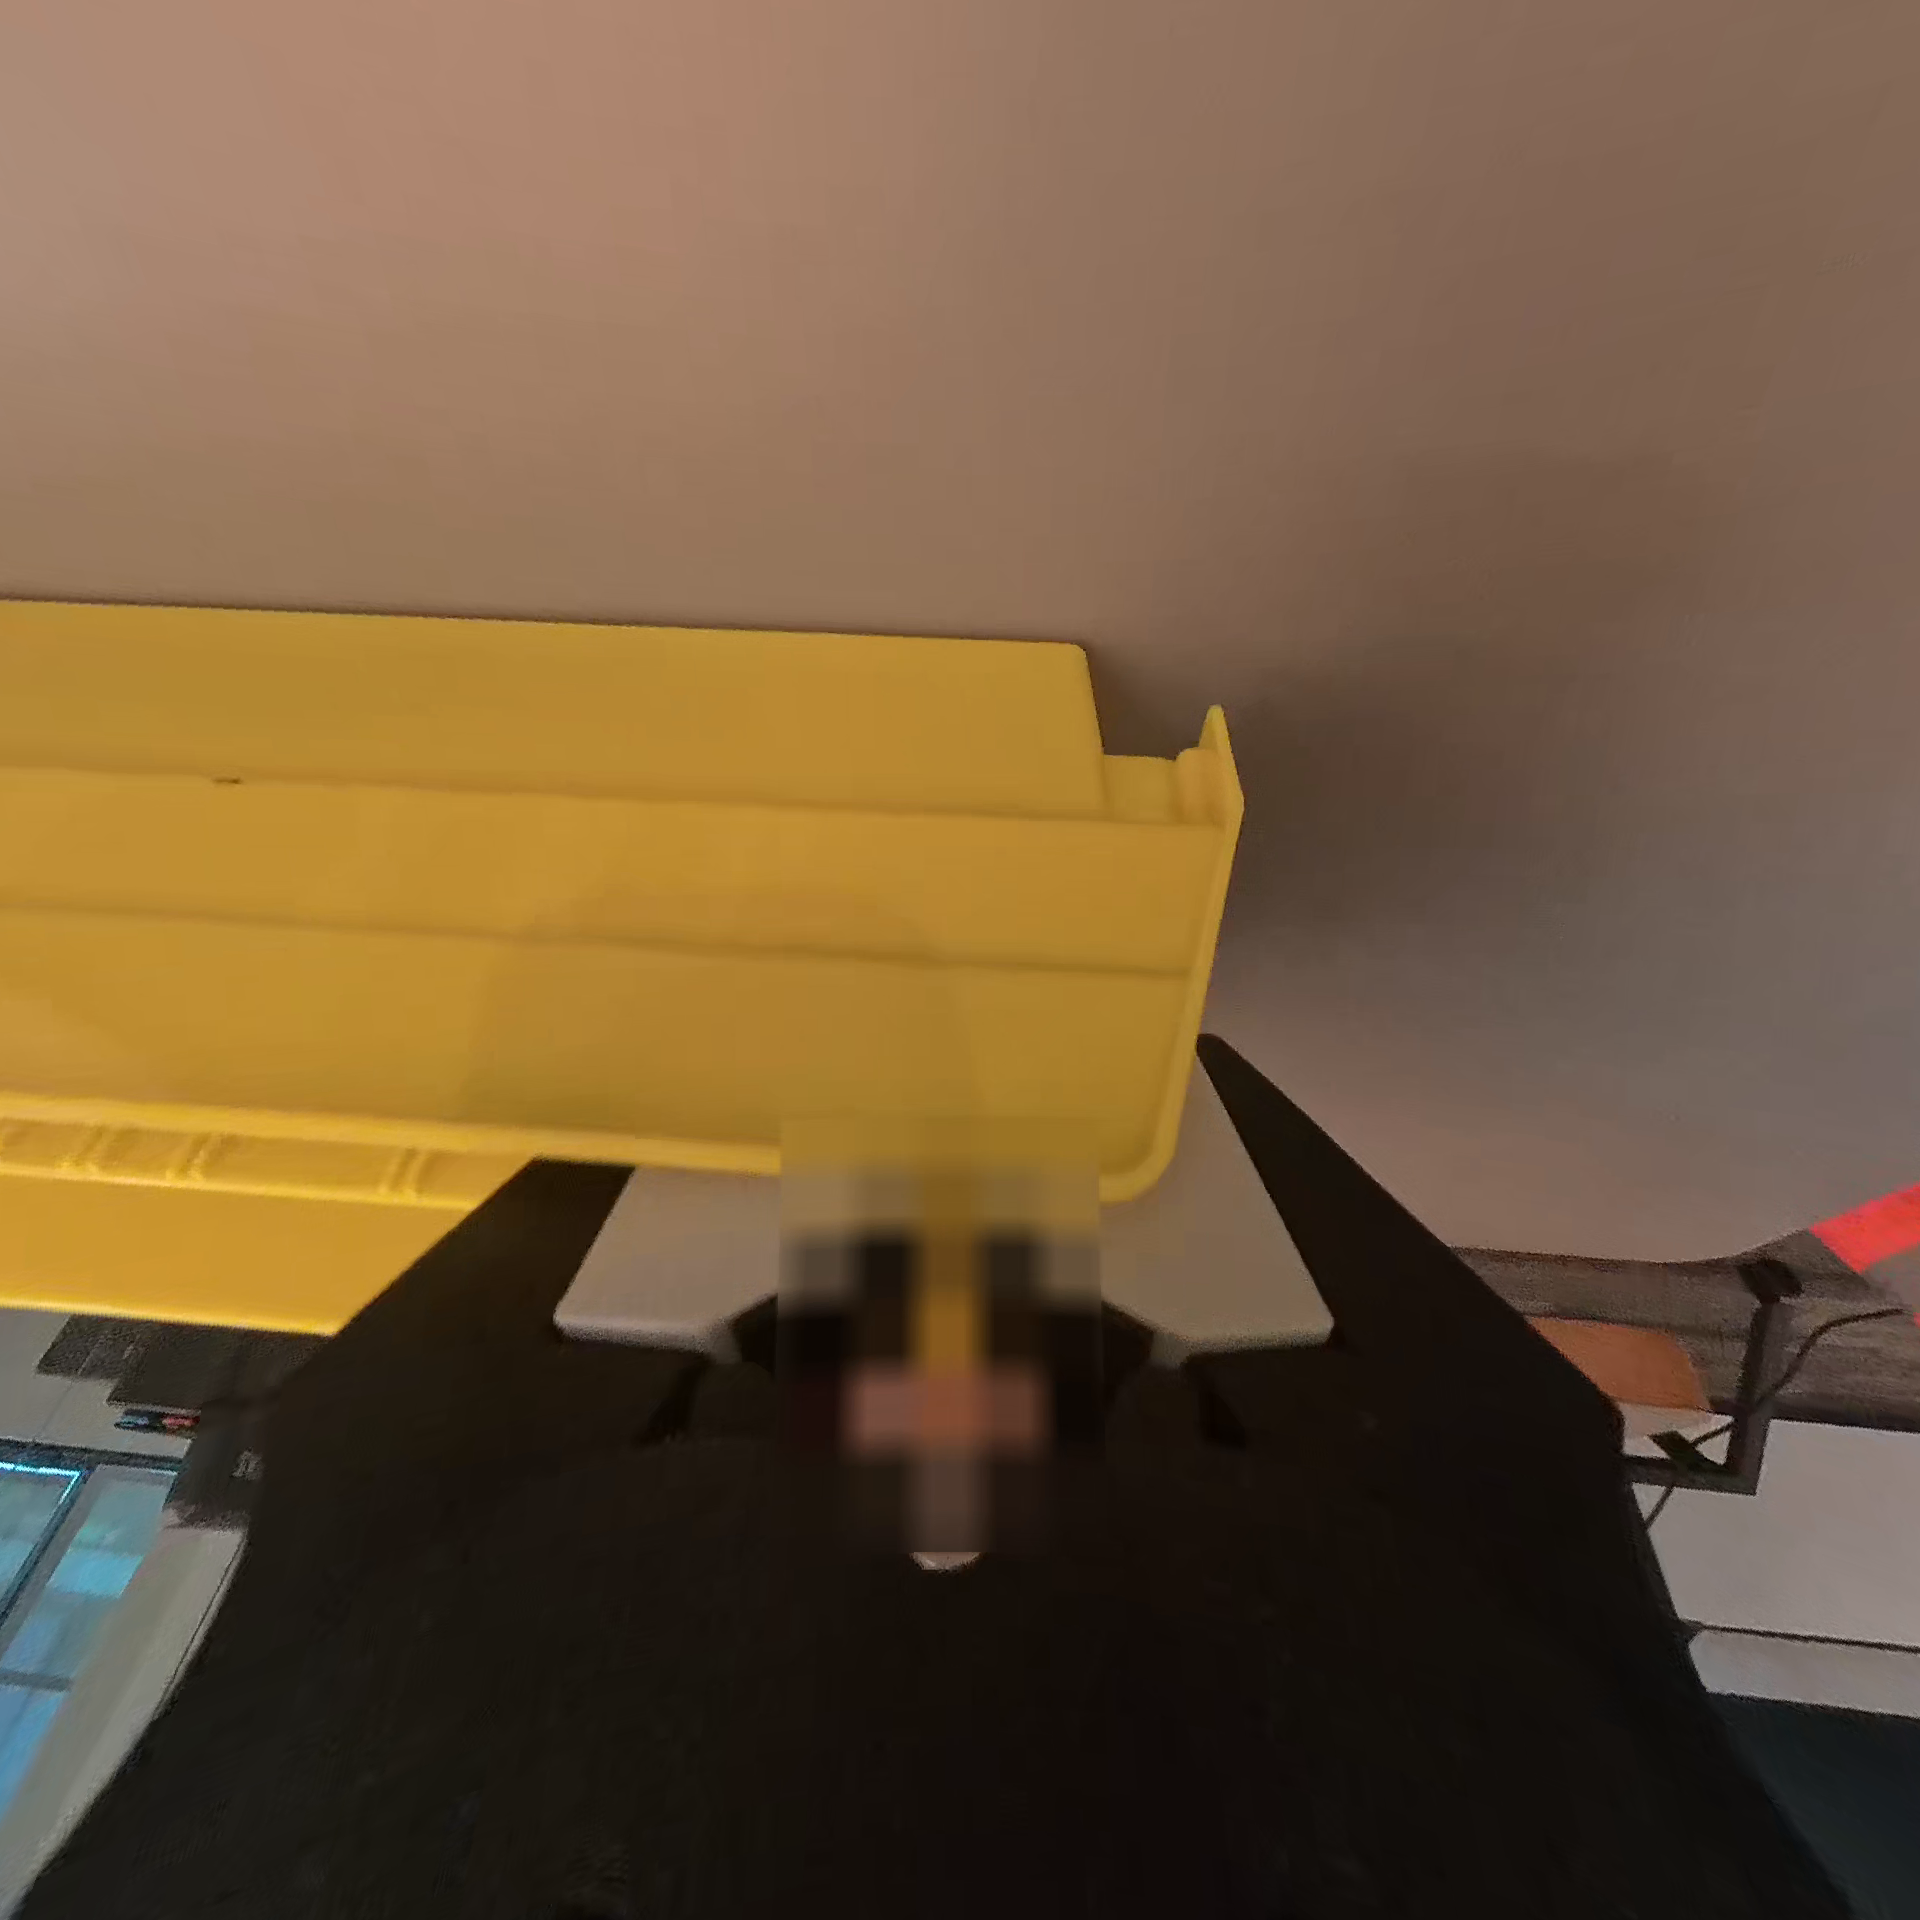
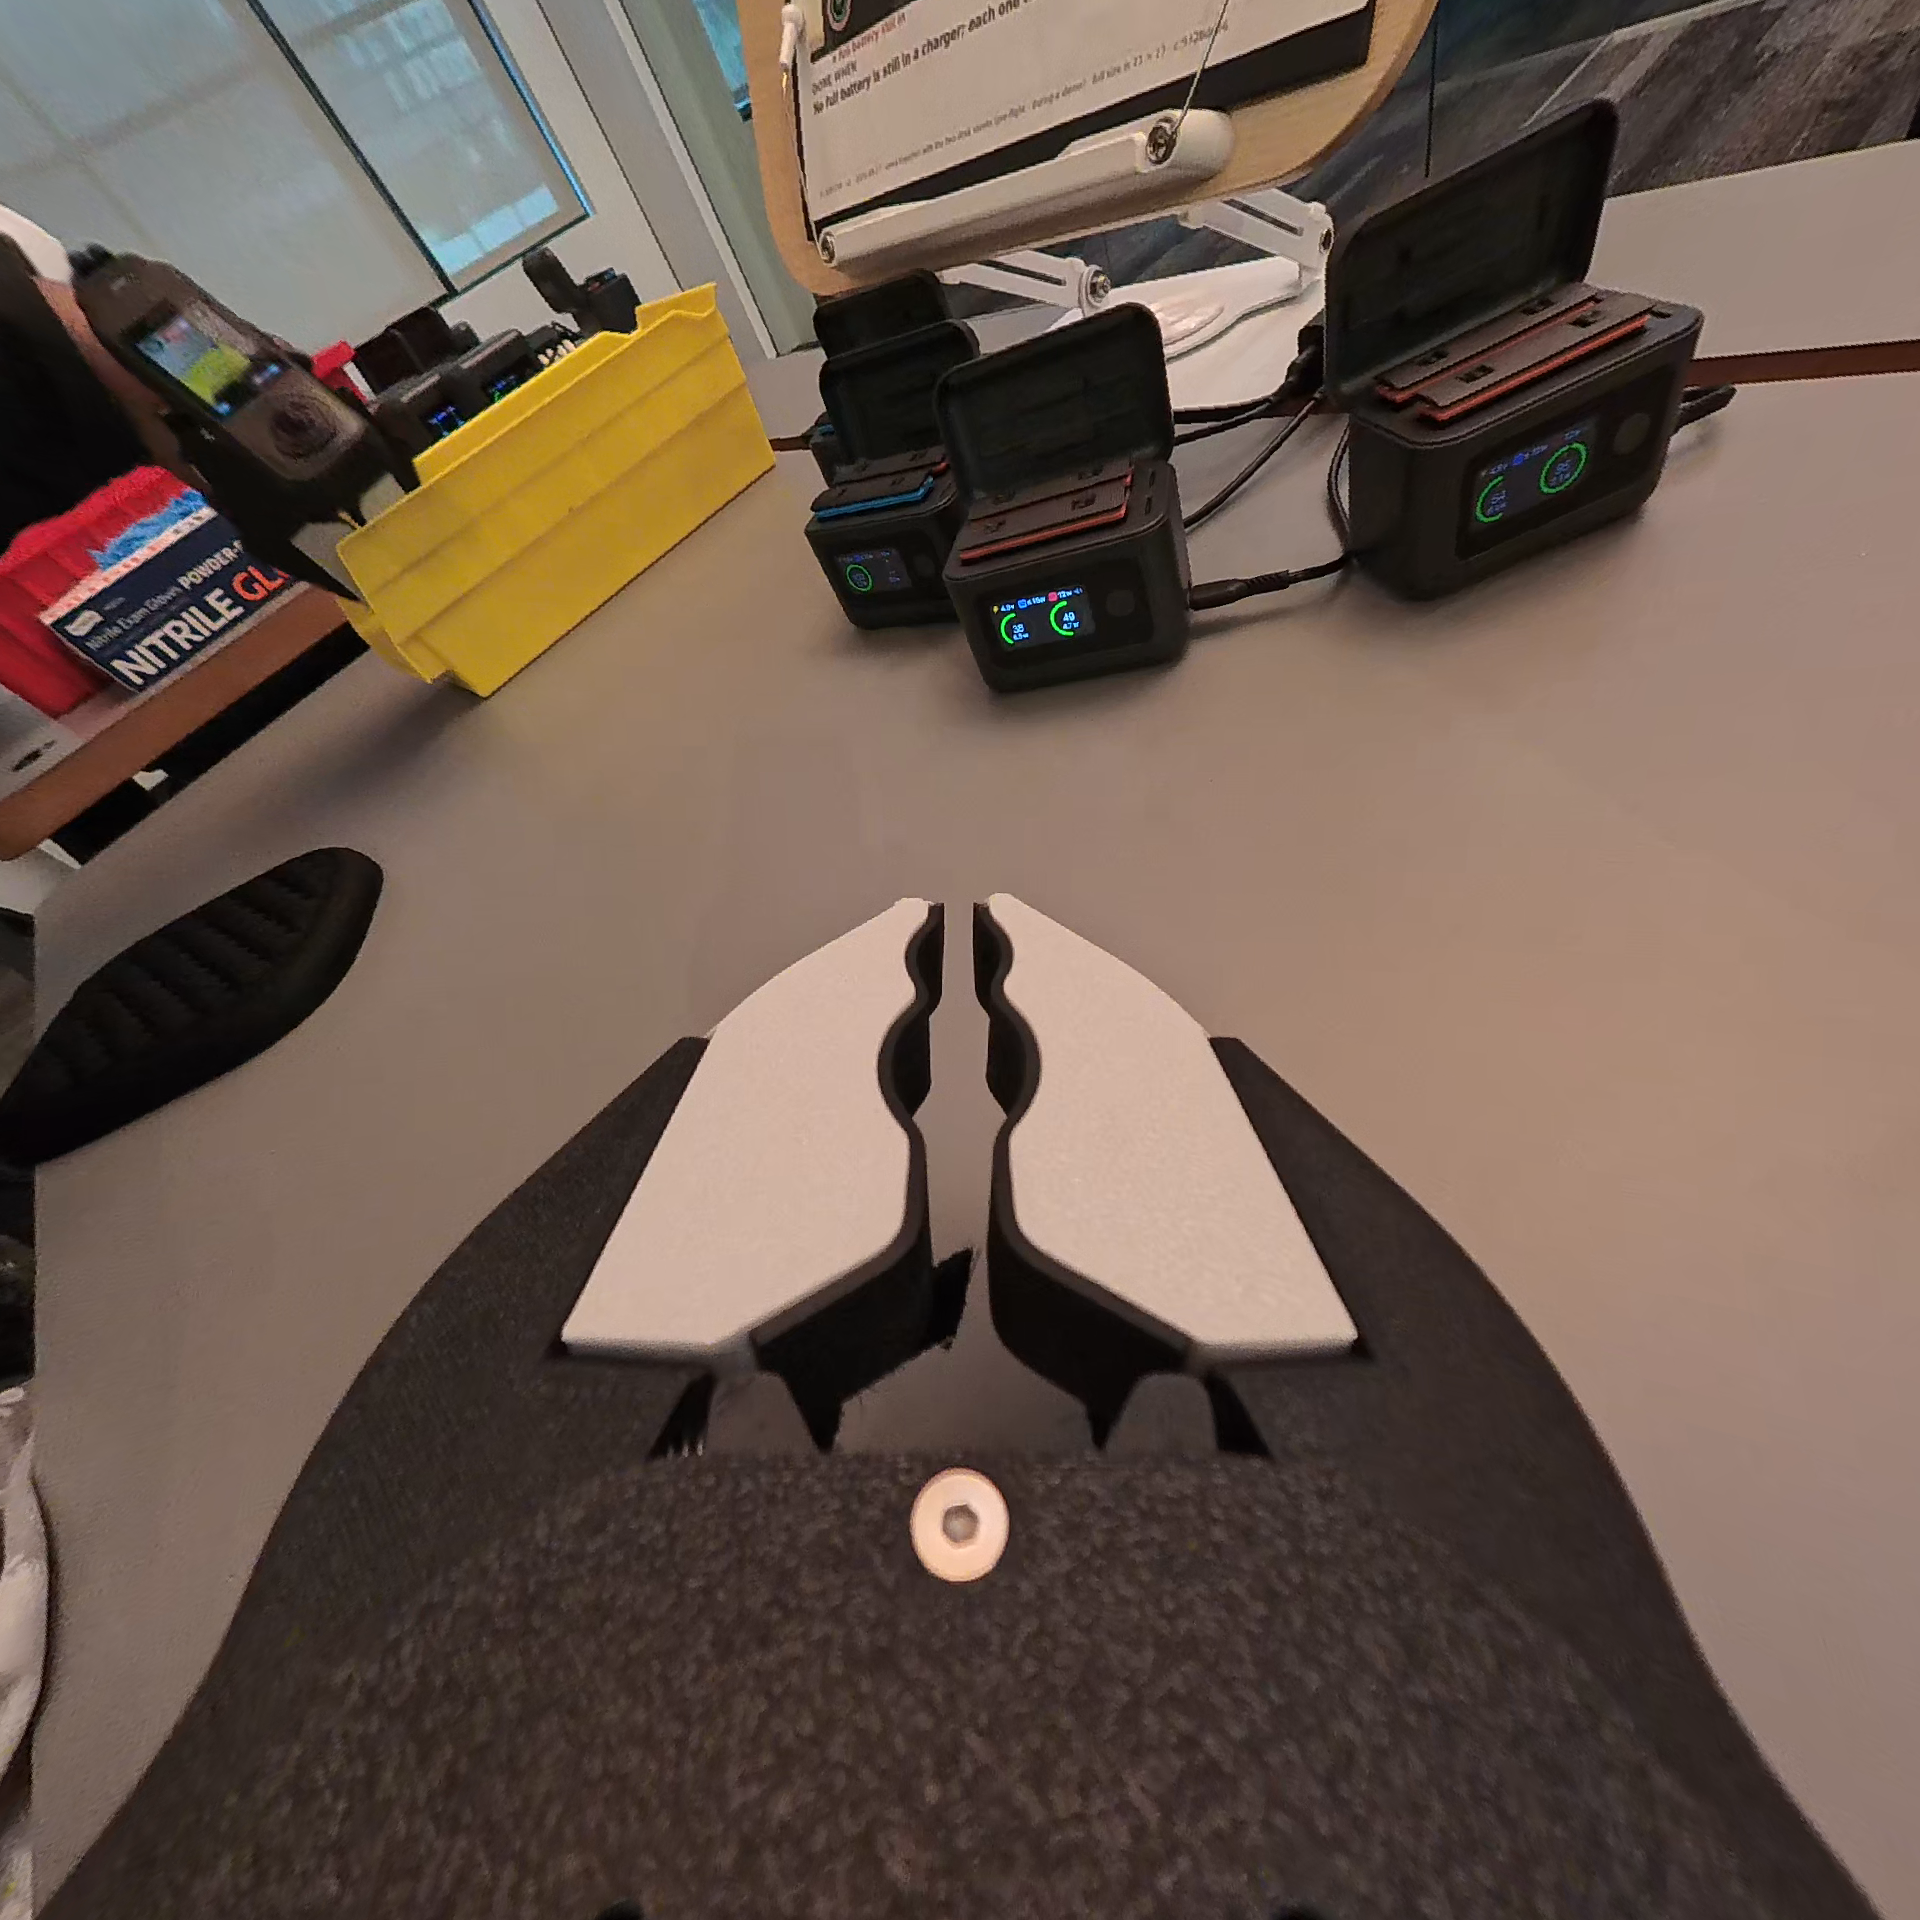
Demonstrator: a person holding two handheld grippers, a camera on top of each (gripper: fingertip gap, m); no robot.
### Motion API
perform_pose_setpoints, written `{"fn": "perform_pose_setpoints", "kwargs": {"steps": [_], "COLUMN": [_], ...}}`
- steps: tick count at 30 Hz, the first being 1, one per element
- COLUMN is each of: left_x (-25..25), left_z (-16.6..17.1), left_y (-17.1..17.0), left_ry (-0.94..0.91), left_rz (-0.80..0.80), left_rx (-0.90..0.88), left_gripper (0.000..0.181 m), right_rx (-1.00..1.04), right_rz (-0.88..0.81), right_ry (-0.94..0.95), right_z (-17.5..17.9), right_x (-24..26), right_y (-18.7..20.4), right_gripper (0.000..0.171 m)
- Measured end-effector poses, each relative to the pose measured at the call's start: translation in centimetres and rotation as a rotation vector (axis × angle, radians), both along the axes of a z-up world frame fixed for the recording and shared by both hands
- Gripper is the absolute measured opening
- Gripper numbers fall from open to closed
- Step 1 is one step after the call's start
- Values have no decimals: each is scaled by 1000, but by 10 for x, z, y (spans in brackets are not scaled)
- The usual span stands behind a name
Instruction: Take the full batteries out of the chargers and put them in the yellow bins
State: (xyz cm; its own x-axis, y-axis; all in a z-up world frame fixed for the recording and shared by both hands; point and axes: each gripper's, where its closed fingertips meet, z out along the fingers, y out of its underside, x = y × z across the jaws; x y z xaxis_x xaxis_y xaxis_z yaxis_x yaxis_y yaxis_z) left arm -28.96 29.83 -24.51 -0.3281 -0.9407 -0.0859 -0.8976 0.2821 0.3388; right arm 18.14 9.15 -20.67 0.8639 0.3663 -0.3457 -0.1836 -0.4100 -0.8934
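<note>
Hovering at yellow bin upper left: left gripper, jaw state unclear; right gripper nearly closed, empty, lower centre; chargers upper right

We see a grey table bearing a wood-framed sign on a white stand; off its left edge sit a red bin and a box of gloves — nearer us, a black chair armrest.

A yellow plastic bin stands at the grey table's far left; four black box-shaped chargers, lids open, stand right of it.
</note>
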Motion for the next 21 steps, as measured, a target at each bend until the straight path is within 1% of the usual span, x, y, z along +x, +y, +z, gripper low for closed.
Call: {"fn": "perform_pose_setpoints", "kwargs": {"steps": [2,6,10,14,19,21], "left_x": [-1,3,-12,-24,-16,-11], "left_z": [6,17,23,17,6,0], "left_y": [1,3,12,13,19,19], "left_ry": [-11,-102,-89,-69,-99,-111], "left_rz": [11,46,74,82,27,9], "left_rx": [-3,-15,18,28,81,93], "left_gripper": [0,0,5,11,30,33], "right_rx": [1,1,1,-1,-2,-1], "right_rz": [-1,0,1,2,1,-1], "right_ry": [-1,1,1,0,1,2], "right_z": [0,0,0,0,0,0], "right_x": [0,0,0,0,0,0], "right_y": [0,0,0,0,0,0], "right_gripper": [5,5,5,5,5,5]}}
